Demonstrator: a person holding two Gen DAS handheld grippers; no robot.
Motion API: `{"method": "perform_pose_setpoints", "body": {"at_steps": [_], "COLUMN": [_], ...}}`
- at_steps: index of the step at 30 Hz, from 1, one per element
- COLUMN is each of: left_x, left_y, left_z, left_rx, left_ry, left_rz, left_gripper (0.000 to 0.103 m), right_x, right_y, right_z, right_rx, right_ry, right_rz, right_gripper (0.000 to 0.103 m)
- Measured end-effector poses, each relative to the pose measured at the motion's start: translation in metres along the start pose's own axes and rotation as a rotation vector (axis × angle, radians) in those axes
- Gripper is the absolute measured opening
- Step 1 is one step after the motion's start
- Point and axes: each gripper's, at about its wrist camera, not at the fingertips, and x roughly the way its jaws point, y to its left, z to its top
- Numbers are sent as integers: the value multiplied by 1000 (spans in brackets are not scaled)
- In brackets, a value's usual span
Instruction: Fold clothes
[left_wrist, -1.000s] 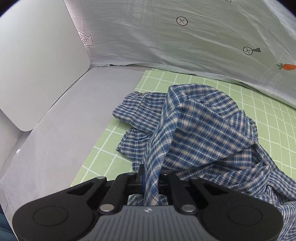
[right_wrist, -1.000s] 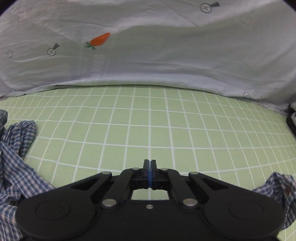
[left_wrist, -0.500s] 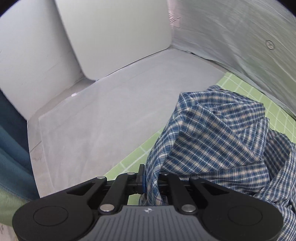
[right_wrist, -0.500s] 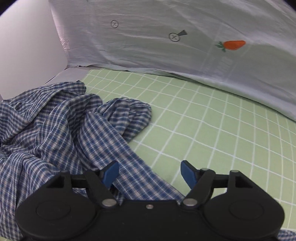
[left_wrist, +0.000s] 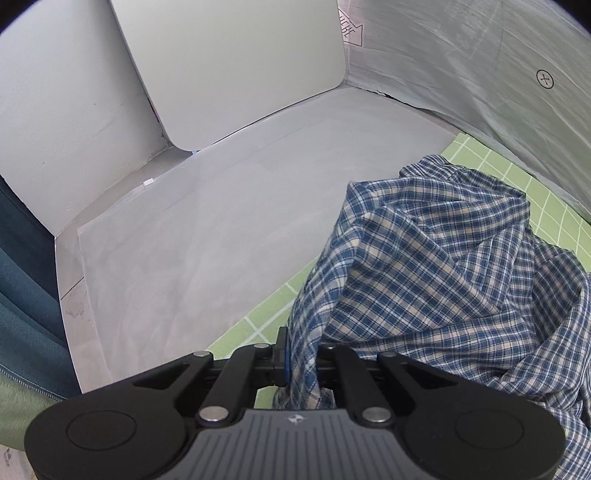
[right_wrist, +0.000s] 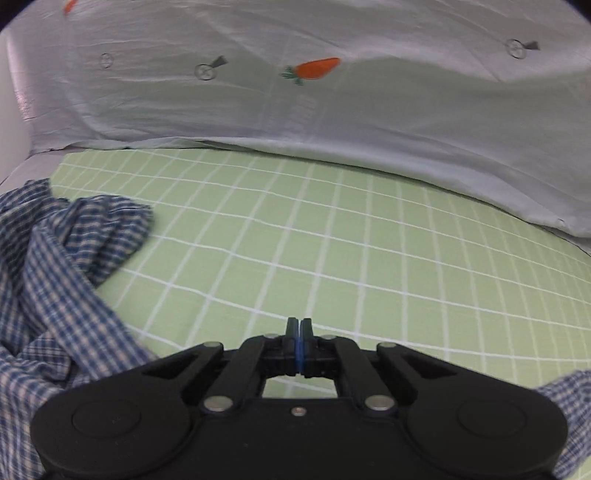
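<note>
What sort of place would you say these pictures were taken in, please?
Probably a staged bed or table for recording folding: a green checked sheet, a pale carrot-print cloth as backdrop, white boards alongside, and a plaid shirt.

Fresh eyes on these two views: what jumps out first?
The blue plaid shirt, heaped on the green grid mat, with a bunched fold clamped in the left gripper. Next, the orange carrot print on the pale sheet behind. The right gripper is shut on nothing.

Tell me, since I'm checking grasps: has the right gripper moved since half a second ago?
Yes. The right gripper swung rightward: the carrot print shifted leftward in view, and its jaws went from open to shut.
</note>
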Motion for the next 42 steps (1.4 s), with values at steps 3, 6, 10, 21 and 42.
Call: {"method": "perform_pose_setpoints", "body": {"at_steps": [3, 6, 10, 21, 42], "left_x": [4, 2, -3, -2, -14], "left_y": [-6, -12, -10, -4, -96], "left_z": [-3, -6, -9, -8, -58], "left_rx": [-4, 2, 11, 20, 316], "left_ry": [28, 27, 20, 23, 178], "left_rz": [-23, -35, -42, -64, -378], "left_gripper": [6, 6, 6, 6, 10], "right_x": [0, 2, 3, 14, -39], "right_y": [-3, 30, 73, 148, -111], "right_z": [0, 1, 1, -2, -77], "right_rx": [49, -31, -138, -295, 228], "right_ry": [24, 22, 18, 45, 79], "right_rz": [73, 148, 249, 434, -206], "right_gripper": [26, 77, 82, 22, 40]}}
